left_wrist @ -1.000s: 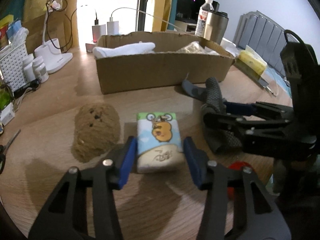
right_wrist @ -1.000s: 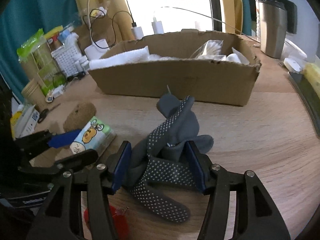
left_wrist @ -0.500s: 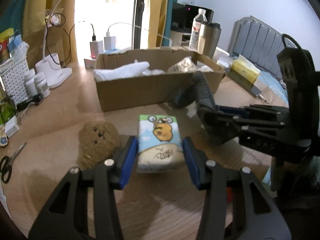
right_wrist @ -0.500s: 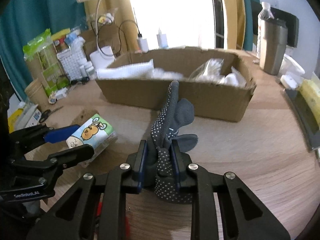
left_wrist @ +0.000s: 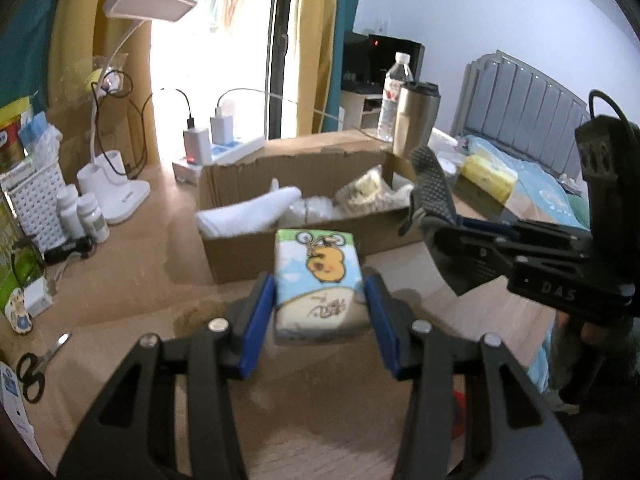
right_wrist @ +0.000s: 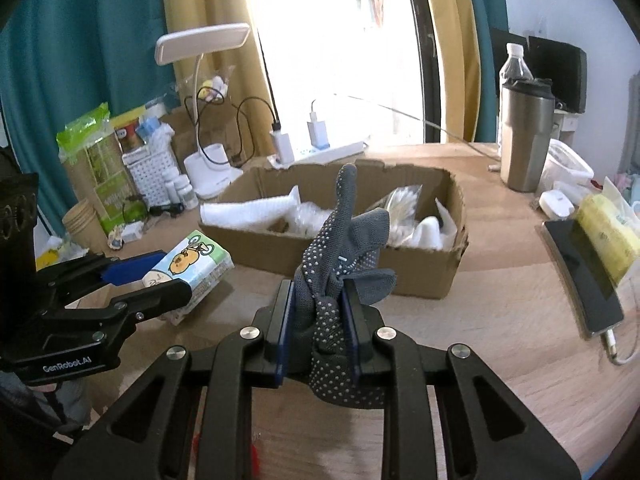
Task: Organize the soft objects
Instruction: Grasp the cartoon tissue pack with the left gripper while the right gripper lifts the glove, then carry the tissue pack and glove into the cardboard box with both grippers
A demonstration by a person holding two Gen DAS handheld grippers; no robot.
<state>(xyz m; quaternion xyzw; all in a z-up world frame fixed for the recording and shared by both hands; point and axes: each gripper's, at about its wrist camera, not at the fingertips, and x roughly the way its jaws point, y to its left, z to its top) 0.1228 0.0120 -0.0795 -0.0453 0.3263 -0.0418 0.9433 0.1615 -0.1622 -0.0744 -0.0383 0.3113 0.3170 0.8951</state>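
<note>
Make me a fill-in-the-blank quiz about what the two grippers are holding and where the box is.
1. The left gripper is shut on a ____ with a cartoon print.
2. The right gripper is shut on a grey dotted ____.
3. Both grippers hold their items above the table, in front of an open cardboard ____.
4. Inside the cardboard container lies a rolled white ____.

Missing words: tissue pack; glove; box; towel

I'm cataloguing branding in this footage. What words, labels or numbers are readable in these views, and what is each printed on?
"GenRobot.AI": on the black body of the left tongs.
"DAS", partly cut off: on the body of the right tongs.
Tissue pack: handwritten-style characters below the cartoon, not legible.
Water bottle label: too small to read.
Green packet by the curtain: print blurred.
</note>
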